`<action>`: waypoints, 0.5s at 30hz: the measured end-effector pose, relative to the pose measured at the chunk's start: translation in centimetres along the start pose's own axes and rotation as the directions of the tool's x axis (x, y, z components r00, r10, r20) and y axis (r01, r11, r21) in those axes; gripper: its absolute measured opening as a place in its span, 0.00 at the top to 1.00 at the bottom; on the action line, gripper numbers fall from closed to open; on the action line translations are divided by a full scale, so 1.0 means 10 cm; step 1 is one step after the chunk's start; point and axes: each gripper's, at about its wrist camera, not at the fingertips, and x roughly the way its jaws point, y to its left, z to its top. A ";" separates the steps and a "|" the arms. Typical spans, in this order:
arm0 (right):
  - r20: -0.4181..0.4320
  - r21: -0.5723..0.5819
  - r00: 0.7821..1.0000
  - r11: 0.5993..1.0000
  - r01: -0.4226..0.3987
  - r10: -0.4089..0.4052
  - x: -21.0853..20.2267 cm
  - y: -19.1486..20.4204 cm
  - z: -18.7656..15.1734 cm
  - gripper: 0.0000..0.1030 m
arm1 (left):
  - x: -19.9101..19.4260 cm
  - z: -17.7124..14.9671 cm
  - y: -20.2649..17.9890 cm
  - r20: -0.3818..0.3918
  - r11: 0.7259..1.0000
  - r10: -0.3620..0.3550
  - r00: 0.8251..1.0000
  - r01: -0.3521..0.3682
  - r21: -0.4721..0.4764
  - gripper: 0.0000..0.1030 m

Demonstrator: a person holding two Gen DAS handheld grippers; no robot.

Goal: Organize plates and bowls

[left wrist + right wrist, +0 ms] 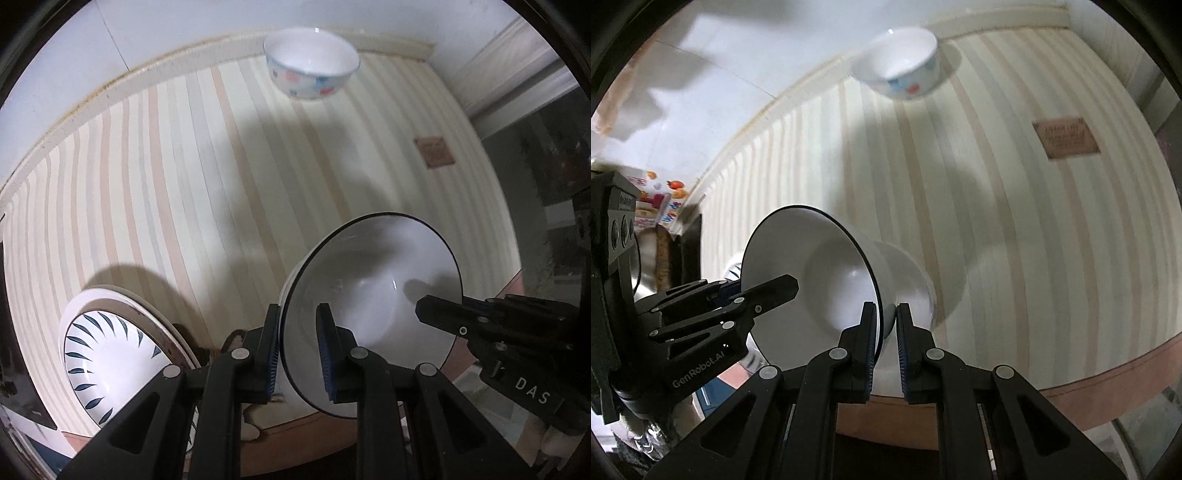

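A white bowl with a thin black rim is held tilted above the striped table by both grippers. My left gripper is shut on its near rim, one finger inside and one outside. My right gripper is shut on the opposite rim of the same bowl; it also shows at the right of the left wrist view. A white bowl with red and blue squares stands upright at the far edge of the table. A stack of plates, the top one with blue leaf marks, lies at the near left.
The table carries a cream and tan striped cloth with a brown label patch. A white wall runs along the far edge. A colourful box sits off the table's left in the right wrist view.
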 end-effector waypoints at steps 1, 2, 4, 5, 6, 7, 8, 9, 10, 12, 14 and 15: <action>-0.009 0.004 1.000 1.000 0.003 -0.003 0.05 -0.02 -0.02 0.88 | 0.03 -0.01 0.00 -0.005 1.000 0.005 1.000 -0.005 0.005 0.84; -0.017 0.006 1.000 1.000 0.007 -0.007 0.09 -0.03 -0.03 0.88 | 0.07 -0.01 -0.01 -0.010 1.000 0.013 1.000 -0.013 0.011 0.84; -0.028 0.006 0.999 1.000 0.016 -0.016 0.16 -0.06 -0.05 0.88 | 0.12 -0.02 -0.03 -0.019 0.999 0.031 0.999 -0.031 0.026 0.84; -0.034 0.007 0.999 1.000 0.020 -0.020 0.19 -0.07 -0.06 0.88 | 0.16 -0.03 -0.04 -0.022 0.999 0.040 0.999 -0.040 0.034 0.84; -0.040 0.009 0.999 1.000 0.024 -0.024 0.22 -0.08 -0.07 0.88 | 0.18 -0.03 -0.05 -0.024 0.998 0.050 0.998 -0.049 0.041 0.84; -0.043 0.011 0.999 1.000 0.027 -0.026 0.24 -0.09 -0.08 0.88 | 0.20 -0.02 -0.05 -0.027 0.997 0.056 0.998 -0.055 0.047 0.84; -0.046 0.013 0.999 0.999 0.029 -0.028 0.27 -0.10 -0.07 0.88 | 0.22 -0.02 -0.06 -0.030 0.997 0.064 0.997 -0.063 0.053 0.84; -0.050 0.016 0.998 0.999 0.030 -0.029 0.28 -0.10 -0.07 0.88 | 0.25 -0.03 -0.07 -0.032 0.996 0.072 0.997 -0.070 0.059 0.84; -0.054 0.019 0.998 0.999 0.032 -0.031 0.30 -0.11 -0.07 0.88 | 0.26 -0.03 -0.07 -0.034 0.995 0.078 0.996 -0.076 0.063 0.84; -0.059 0.020 0.998 0.999 0.034 -0.033 0.33 -0.11 -0.07 0.88 | 0.28 -0.02 -0.09 -0.035 0.994 0.087 0.996 -0.085 0.070 0.84; -0.063 0.016 0.997 0.999 0.046 -0.045 0.36 -0.10 -0.07 0.88 | 0.30 -0.03 -0.11 -0.038 0.992 0.098 0.994 -0.094 0.078 0.84; -0.063 0.016 0.997 0.999 0.052 -0.051 0.36 -0.10 -0.07 0.88 | 0.32 -0.03 -0.12 -0.042 0.992 0.103 0.994 -0.099 0.082 0.84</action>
